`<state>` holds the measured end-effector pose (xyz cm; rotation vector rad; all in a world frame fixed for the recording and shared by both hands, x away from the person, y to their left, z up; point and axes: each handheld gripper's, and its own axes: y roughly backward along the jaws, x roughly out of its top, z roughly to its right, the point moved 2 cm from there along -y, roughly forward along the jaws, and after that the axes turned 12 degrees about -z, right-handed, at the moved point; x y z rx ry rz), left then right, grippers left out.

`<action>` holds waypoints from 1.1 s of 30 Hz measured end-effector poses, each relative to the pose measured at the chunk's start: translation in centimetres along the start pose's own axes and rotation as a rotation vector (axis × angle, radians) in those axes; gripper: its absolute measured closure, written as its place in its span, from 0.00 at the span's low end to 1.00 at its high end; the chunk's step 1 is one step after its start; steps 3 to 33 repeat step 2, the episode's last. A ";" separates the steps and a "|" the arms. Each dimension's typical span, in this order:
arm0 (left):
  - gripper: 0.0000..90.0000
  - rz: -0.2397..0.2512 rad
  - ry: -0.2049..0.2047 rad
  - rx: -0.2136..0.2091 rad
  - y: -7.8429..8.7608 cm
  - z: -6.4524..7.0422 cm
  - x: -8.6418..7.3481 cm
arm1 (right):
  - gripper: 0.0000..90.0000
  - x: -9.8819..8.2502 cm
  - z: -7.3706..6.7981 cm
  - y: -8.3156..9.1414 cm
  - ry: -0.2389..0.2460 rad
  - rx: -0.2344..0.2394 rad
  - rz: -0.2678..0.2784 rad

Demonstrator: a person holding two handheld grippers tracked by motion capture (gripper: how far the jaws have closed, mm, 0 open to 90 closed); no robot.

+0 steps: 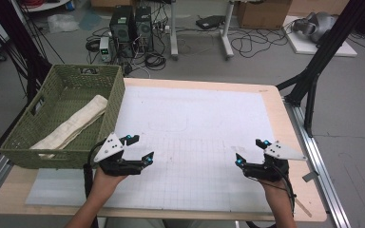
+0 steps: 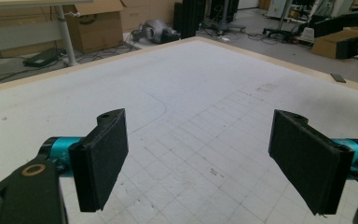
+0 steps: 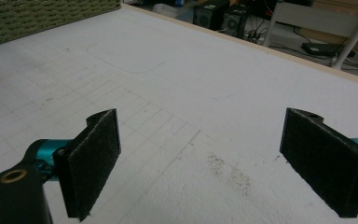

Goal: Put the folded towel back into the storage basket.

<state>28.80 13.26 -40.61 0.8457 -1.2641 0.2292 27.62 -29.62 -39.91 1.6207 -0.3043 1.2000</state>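
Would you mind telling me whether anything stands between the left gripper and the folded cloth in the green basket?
Yes: the basket's near wall stands between the left gripper and the cloth, which lies inside it. The basket is open on top.

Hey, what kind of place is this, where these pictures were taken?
Most likely a lab or workshop set up for recording. Computer towers stand on the floor among loose cables, cardboard boxes sit nearby, and the table carries a white gridded mat with a green basket on it.
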 end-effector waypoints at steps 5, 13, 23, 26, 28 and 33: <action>0.22 -0.002 -0.003 0.001 0.0 -0.1 0.0 | 0.13 0.0 0.0 -0.1 0.003 -0.001 0.000; 0.22 -0.002 -0.003 0.001 0.0 -0.1 0.0 | 0.13 0.0 0.0 -0.1 0.003 -0.001 0.000; 0.22 -0.002 -0.003 0.001 0.0 -0.1 0.0 | 0.13 0.0 0.0 -0.1 0.003 -0.001 0.000; 0.22 -0.002 -0.003 0.001 0.0 -0.1 0.0 | 0.13 0.0 0.0 -0.1 0.003 -0.001 0.000; 0.22 -0.002 -0.003 0.001 0.0 -0.1 0.0 | 0.13 0.0 0.0 -0.1 0.003 -0.001 0.000; 0.22 -0.002 -0.003 0.001 0.0 -0.1 0.0 | 0.13 0.0 0.0 -0.1 0.003 -0.001 0.000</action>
